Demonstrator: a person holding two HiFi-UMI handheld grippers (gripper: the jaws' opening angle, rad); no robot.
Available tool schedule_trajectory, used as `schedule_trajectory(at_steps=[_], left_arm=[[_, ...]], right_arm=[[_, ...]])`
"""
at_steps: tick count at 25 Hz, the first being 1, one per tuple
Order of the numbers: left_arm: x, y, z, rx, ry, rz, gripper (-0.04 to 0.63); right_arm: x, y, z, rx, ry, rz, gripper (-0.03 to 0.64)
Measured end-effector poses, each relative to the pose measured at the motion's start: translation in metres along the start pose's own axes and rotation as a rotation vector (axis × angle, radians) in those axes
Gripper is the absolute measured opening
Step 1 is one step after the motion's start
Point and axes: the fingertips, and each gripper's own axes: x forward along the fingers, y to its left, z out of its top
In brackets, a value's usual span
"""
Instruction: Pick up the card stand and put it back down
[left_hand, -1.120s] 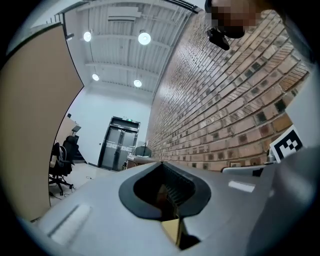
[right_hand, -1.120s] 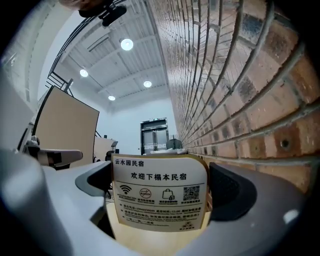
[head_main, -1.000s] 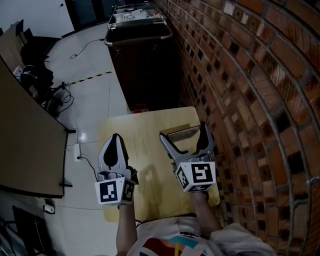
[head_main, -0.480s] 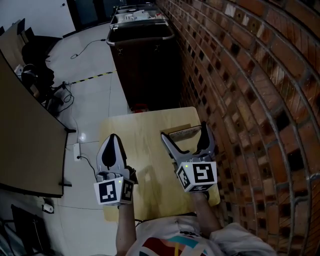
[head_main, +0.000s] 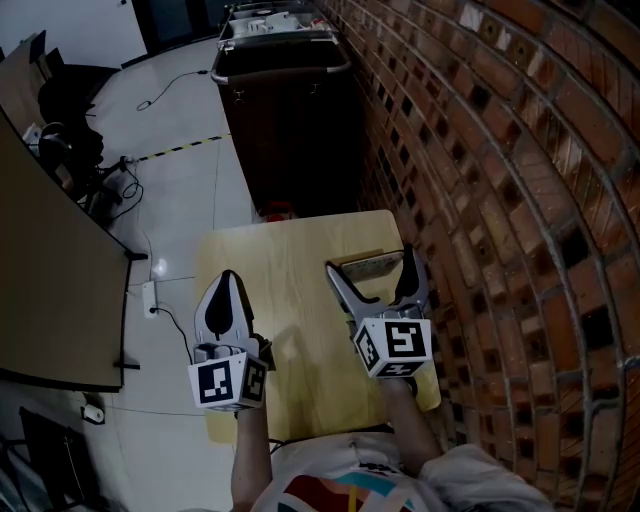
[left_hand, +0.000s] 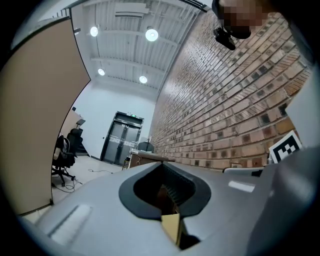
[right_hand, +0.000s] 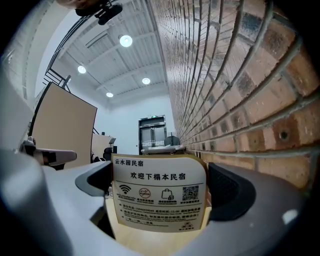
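Observation:
The card stand (head_main: 368, 265), a wooden base holding a printed cream card, sits upright on the small wooden table (head_main: 270, 260) near the brick wall. My right gripper (head_main: 372, 272) is open, one jaw on each side of the stand. In the right gripper view the card (right_hand: 159, 192) fills the space between the jaws of the right gripper (right_hand: 162, 189), with a thin gap at its right edge. My left gripper (head_main: 228, 288) hovers over the table's left side, shut and empty. The left gripper view shows the left gripper (left_hand: 162, 167) with its jaws together.
A brick wall (head_main: 500, 200) runs close along the table's right side. Beyond the table's far edge stands a dark cart (head_main: 285, 120). To the left are a brown partition (head_main: 50, 280), floor cables (head_main: 150, 300) and a chair (head_main: 65, 95).
Both grippers keep their places, and the card stand stays on the table between the right jaws. Only the head view has shifted slightly.

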Motion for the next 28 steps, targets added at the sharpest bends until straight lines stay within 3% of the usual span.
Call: schedule_trajectory(at_steps=[6, 12, 19, 28], left_arm=[[0.007, 0.013, -0.02, -0.002, 0.052, 0.027, 0.005], [0.012, 0.033, -0.041, -0.003, 0.102, 0.072, 0.005], [0.019, 0.033, -0.06, -0.007, 0.143, 0.08, 0.005], [0.015, 0.039, -0.069, -0.004, 0.165, 0.099, 0.005]], right_arm=[[0.05, -0.02, -0.09, -0.035, 0.16, -0.01, 0.575], [0.111, -0.044, -0.173, -0.005, 0.328, -0.049, 0.575], [0.142, -0.06, -0.211, 0.019, 0.41, -0.097, 0.575], [0.145, -0.064, -0.232, 0.027, 0.432, -0.108, 0.575]])
